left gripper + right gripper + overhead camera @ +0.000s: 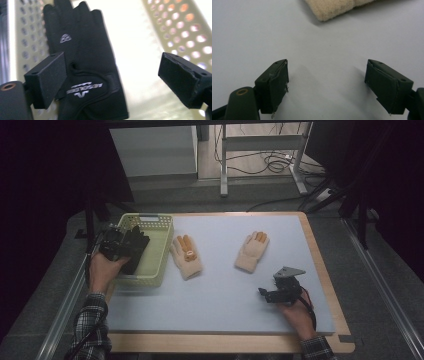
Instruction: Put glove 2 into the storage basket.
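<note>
Flanking cream gloves [187, 257], green basket [161, 251]

- A pale blue-grey mat [235, 285] covers a light wooden bench [327, 270], its wood showing along the 3 o'clock and 6 o'clock edges.
- Grey carpeted floor [210, 195] stretches beyond the bench toward 12 o'clock.
- A white cabinet [152, 150] stands at 11 o'clock.
- A metal desk frame [260, 150] rises at 12 o'clock, black cables [272, 162] looped on the wood floor beneath.
- Darkness closes in at 9 and 3 o'clock; metal rails [65, 305] flank the bench.
</note>
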Motion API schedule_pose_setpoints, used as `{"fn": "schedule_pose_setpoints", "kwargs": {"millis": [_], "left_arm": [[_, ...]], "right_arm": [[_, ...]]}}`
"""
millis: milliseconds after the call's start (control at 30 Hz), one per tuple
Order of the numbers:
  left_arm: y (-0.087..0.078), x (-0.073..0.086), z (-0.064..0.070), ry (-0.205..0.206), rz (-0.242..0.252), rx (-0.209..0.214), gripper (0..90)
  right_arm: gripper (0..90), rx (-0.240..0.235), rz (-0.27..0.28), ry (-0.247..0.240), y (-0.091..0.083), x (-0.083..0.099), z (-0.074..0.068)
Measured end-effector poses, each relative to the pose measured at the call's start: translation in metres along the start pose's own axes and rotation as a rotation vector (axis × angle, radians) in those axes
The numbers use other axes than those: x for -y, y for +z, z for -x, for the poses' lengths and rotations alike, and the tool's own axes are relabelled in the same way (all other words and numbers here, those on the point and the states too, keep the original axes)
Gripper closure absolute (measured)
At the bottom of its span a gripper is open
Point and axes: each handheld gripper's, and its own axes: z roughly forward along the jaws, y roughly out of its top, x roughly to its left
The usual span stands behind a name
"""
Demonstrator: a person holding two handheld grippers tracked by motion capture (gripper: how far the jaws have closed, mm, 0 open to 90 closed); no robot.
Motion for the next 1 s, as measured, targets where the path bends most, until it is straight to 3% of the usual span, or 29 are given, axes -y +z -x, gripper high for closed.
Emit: {"fn": "schedule_pose_setpoints", "kwargs": {"millis": [33,367,733,1000], "left_arm": [[0.001,0.002,0.004,0.014,0.014,0.021,6.9],[-0.01,0.007,0.027,0.1,0.09,0.077,2.0],[-0.027,0.013,0.057,0.139,0.193,0.165,0.0],[-0.038,0.02,0.089,0.242,0.223,0.226,0.7]], "right_arm": [[18.8,0.0,0.0,0.0,0.0,0.0,0.0],[18.8,0.0,0.0,0.0,0.0,0.0,0.0],[18.7,0.001,-0.001,0.001,0.0,0.0,0.0],[18.7,0.002,-0.002,0.001,0.0,0.0,0.0]]}}
